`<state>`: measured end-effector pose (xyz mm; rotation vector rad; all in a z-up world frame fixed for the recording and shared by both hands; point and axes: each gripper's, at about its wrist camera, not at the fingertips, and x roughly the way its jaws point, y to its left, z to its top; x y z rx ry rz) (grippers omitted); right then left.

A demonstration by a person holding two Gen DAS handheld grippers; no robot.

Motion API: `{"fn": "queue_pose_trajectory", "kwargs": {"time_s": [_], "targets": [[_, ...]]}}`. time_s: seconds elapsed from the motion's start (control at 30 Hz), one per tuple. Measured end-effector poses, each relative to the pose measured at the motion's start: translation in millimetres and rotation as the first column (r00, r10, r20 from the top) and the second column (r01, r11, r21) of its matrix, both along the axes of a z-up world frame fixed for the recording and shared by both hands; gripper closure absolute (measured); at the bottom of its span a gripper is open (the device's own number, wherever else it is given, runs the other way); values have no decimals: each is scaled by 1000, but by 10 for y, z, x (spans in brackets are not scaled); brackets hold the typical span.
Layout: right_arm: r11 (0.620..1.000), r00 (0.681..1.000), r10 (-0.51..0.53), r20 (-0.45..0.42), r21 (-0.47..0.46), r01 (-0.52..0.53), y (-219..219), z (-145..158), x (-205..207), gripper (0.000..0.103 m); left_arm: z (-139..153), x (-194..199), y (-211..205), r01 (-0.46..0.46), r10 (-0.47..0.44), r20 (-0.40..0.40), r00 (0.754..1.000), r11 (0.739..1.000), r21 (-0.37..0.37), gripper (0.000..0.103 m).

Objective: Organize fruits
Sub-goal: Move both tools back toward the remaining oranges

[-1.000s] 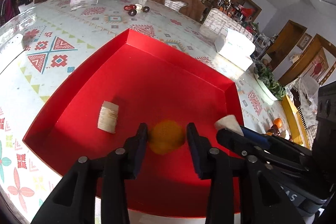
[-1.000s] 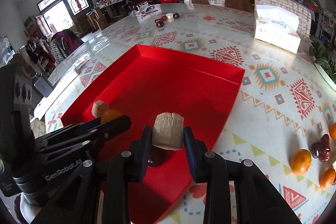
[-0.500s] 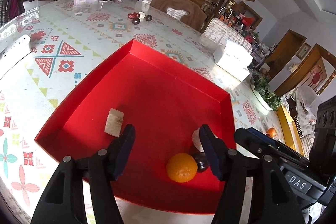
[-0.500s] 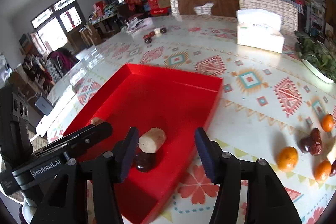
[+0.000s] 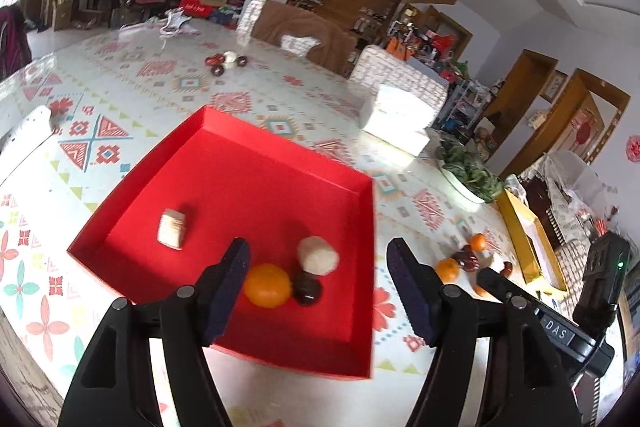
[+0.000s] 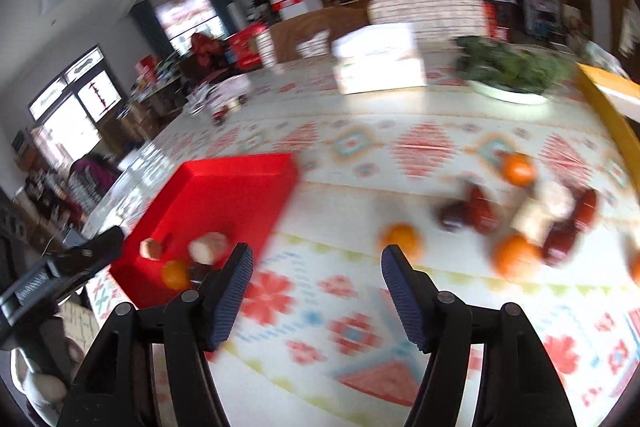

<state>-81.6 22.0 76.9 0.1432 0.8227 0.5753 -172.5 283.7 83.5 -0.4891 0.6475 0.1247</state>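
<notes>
Left wrist view: shallow red tray (image 5: 256, 163), matte card-like floor with low upright walls, sat on a glossy patterned tablecloth (image 5: 100, 99) printed with red, teal and yellow geometric motifs. Four items lay in the tray. A pale, ribbed, roughly cylindrical cut piece (image 5: 172, 229) lay alone at centre left of the frame. A smooth round orange (image 5: 267, 285), a dark glossy round fruit (image 5: 307, 290) and a pale rough-skinned rounded piece (image 5: 317, 255) clustered in the lower centre, touching or nearly so.

Left gripper (image 5: 318, 285): black plastic arms, dark blue textured pads. Jaws were opening and gripped nothing. The orange sat just inside the left pad in the frame; the dark fruit and pale piece lay between the pads, below them on the tray floor. No pad pressed on any fruit.

Right wrist view was motion-blurred. Right gripper (image 6: 316, 291) likewise was opening, with only bare tablecloth between its pads. The tray appeared at centre left of that frame, same cluster visible beside the left pad. Loose fruit lay on the cloth at the right: one orange (image 6: 400, 239) just above the right pad, further oranges, dark red oblong fruits (image 6: 480, 213) and a pale chunk (image 6: 536, 211), shapes smeared.

White tissue box (image 5: 394, 123) and a dish of leafy greens (image 5: 468, 173) stood beyond the tray.
</notes>
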Motion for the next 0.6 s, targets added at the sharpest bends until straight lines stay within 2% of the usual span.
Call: {"fn": "queue_pose_trajectory", "kwargs": {"time_s": [0.2, 0.37, 0.5, 0.6], "targets": [[983, 983, -186, -4, 11, 186, -1020, -21, -51, 31, 40, 30, -306, 61, -61, 2, 998, 998, 19, 28], [938, 938, -347, -20, 1, 347, -1856, -74, -71, 31, -37, 167, -595, 130, -129, -32, 991, 991, 33, 28], [906, 905, -423, -45, 8, 424, -2282, -139, -76, 31, -116, 298, -833, 186, -183, -69, 981, 981, 51, 28], [897, 896, -440, -57, -1, 441, -2403, -172, -29, 31, -191, 419, -1019, 227, -220, -97, 971, 972, 64, 28]]}}
